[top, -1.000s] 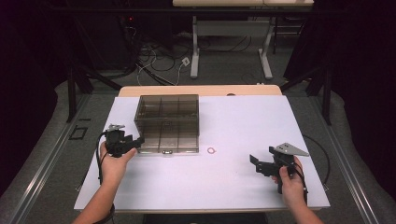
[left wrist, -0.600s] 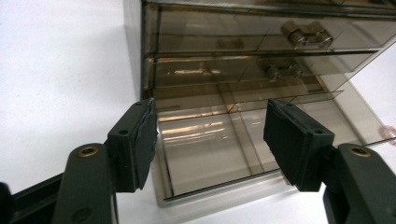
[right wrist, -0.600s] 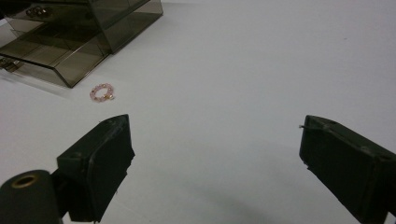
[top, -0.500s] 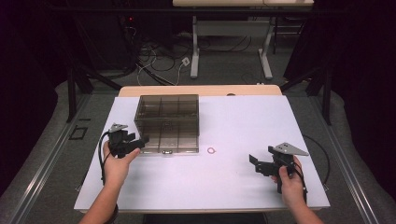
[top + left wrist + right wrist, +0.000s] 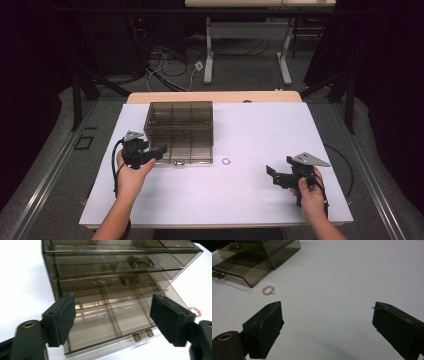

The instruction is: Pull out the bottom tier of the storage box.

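Standing with its jaws apart and just opened further, nothing pinched between them, the left claw (image 5: 159, 151) is held just beside the pulled-out lower drawer of the smoky transparent plastic drawer box (image 5: 178, 131). The drawer appears opened; next, the small pink bead ring (image 5: 226, 161) on the white desk (image 5: 260, 130) is likely to be fetched by the empty, wide-open right claw (image 5: 272, 175).

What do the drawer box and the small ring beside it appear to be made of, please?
Drawer box: looks like smoke-tinted clear plastic, glossy; the dividers show through its walls, and the small pulls look metallic. Ring: seemingly pink beads, likely glass or plastic, with one pale bead.
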Demonstrator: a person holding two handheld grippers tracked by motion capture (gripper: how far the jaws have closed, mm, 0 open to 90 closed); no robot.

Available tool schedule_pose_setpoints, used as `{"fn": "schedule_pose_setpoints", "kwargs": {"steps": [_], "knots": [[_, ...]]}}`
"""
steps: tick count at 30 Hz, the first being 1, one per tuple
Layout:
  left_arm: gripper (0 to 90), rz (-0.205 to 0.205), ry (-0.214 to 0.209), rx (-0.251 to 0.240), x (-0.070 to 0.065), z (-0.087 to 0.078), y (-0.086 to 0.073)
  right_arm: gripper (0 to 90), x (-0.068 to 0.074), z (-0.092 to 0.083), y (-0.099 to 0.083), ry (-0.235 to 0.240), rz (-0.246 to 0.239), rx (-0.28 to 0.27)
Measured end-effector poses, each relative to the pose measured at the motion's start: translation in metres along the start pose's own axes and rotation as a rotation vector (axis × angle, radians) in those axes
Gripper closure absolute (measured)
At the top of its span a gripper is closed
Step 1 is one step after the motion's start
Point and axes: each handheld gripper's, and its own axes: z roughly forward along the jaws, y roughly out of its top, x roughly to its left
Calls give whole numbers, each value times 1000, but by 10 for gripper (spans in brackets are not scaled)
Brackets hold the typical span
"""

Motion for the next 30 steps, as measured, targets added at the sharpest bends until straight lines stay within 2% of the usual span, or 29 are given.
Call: {"fn": "schedule_pose_setpoints", "kwargs": {"steps": [4, 10, 22, 30], "knots": [[171, 16, 1, -9, -5, 0, 2, 94, 1, 0, 0, -1, -3, 0], [157, -7, -35, -24, -13, 0, 7, 101, 1, 1, 1, -2, -5, -3], [156, 54, -57, -28, -39, 5, 17, 102, 1, 1, 1, 4, -2, 2], [165, 119, -84, -14, -57, 9, 27, 101, 1, 1, 1, 0, -5, 0]]}}
